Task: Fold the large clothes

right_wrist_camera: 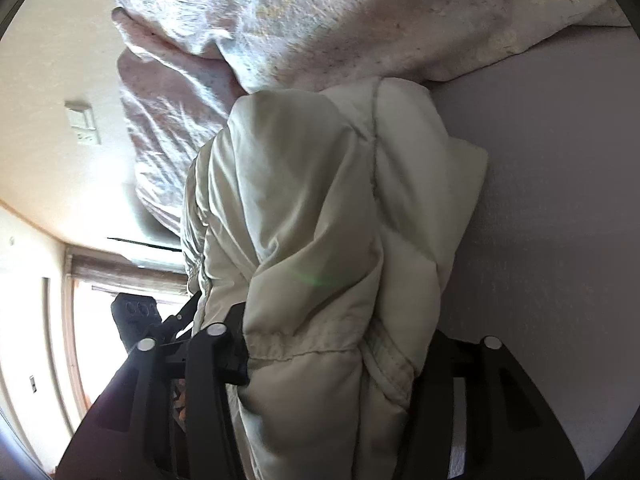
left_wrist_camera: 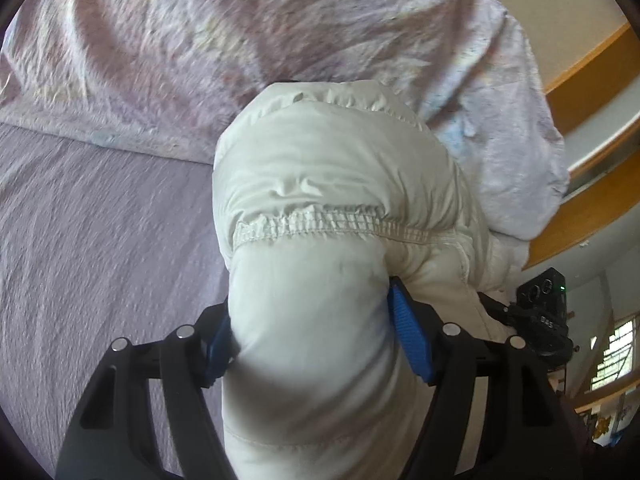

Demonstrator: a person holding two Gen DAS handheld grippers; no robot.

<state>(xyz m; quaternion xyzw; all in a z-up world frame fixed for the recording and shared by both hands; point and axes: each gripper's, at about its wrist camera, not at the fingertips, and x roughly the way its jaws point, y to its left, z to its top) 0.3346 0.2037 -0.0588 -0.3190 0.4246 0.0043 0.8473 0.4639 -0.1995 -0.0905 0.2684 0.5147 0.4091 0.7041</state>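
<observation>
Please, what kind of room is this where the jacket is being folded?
Most likely a bedroom at home. The jacket is held over a bed sheet, with a crumpled blanket behind it, and a wall switch and a window are visible.

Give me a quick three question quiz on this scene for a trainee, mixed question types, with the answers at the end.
1. True or false: the left gripper has its blue ribbed pads pressed against the cream padded jacket.
2. Multiple choice: the surface under the jacket is A) a wooden floor, B) a lilac bed sheet, C) a glass table.
3. Fill in: beyond the jacket lies a crumpled pale pink ______.

Key: 1 true; 2 B; 3 blanket. The right gripper also grips the jacket.
</observation>
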